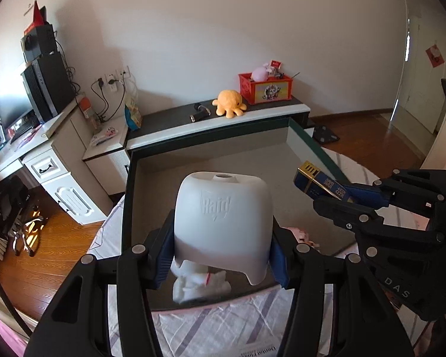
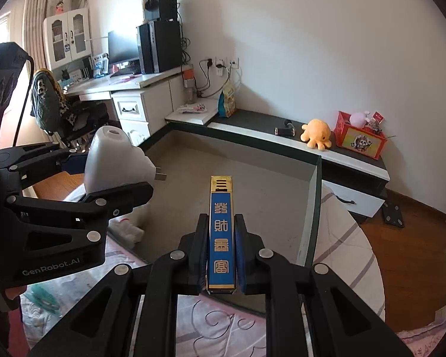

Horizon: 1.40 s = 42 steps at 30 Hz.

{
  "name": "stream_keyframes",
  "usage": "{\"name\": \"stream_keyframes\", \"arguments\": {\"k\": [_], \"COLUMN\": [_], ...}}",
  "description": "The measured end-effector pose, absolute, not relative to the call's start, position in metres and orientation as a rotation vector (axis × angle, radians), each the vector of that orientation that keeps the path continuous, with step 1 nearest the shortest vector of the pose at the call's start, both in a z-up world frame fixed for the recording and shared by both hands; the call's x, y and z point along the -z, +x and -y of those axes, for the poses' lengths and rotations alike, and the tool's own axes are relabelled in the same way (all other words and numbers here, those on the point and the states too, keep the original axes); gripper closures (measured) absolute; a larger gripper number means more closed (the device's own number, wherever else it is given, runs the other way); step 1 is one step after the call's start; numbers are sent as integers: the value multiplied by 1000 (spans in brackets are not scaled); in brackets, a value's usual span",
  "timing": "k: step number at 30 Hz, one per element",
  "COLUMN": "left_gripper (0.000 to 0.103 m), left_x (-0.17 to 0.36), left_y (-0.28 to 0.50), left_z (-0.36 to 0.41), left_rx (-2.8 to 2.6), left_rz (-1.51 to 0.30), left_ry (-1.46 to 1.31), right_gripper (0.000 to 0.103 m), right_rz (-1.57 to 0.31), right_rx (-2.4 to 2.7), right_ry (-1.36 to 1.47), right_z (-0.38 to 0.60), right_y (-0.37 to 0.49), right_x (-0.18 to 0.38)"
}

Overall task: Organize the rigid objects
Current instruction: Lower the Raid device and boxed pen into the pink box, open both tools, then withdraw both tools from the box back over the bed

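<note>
My left gripper (image 1: pixel 221 255) is shut on a white Raid plug-in device (image 1: pixel 223 220) and holds it above the glass table (image 1: pixel 211 160). The device also shows in the right wrist view (image 2: pixel 110 160), with its plug prongs pointing right. My right gripper (image 2: pixel 222 247) is shut on a narrow blue and gold box (image 2: pixel 221 232) with Chinese characters, held above the glass. The box also shows at the right of the left wrist view (image 1: pixel 321 183), in the right gripper (image 1: pixel 339 197).
A crumpled white tissue (image 1: pixel 199 285) lies on the glass under the Raid device. Behind the table stands a low dark cabinet (image 2: pixel 252 125) with an orange plush octopus (image 2: pixel 315 134), a red basket (image 2: pixel 359 139) and a small black flashlight (image 2: pixel 285 131). A desk with a computer (image 2: pixel 157 47) is at the left.
</note>
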<state>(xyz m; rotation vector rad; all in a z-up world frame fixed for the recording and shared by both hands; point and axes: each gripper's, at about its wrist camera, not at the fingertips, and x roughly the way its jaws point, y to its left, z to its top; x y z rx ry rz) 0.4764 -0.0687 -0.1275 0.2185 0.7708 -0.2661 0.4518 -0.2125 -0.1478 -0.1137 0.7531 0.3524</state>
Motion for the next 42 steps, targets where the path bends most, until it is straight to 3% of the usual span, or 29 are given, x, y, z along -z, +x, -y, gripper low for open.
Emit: {"name": "stream_keyframes", "arguments": {"k": [7,12,13,15,17,18,20,24,27,28,42], "left_gripper": [49,47,44,28,24,19,10,0,0,0,0], "left_x": [177,175,175,172,164,157,142,109,95,92,76], "left_y": [526,531,528,521,507,498,479,416,365,350,174], "left_z": [90,93,92,87,82,79,70,52,37,34,-10], "left_rx": [276,246,234,231,224,225,205,129,70,61,-21], "left_rz": [-951,-948,-945,-933,-895,-870,-807,-633,-542,-528,-388], "left_ry": [250,234,235,229,224,218,199,167,149,147,92], "right_gripper": [87,85,79,62,39,35,19,17,8,0,0], "right_rz": [-898,-900,-895,-871,-840,-810,-766,-648,-566,-553,-382], "right_rx": [-300,-264,-266,-251,-242,-245,-223,-183,-182,-188,-162], "right_ry": [-131,-130,-127,-113,-91,-85,-80,-48,-9,-5,-3], "right_z": [222,226,227,231,236,237,237,236,234,233,191], "right_y": [489,490,489,483,472,463,445,393,350,338,185], "right_x": [188,189,188,182,172,164,149,116,95,90,70]}}
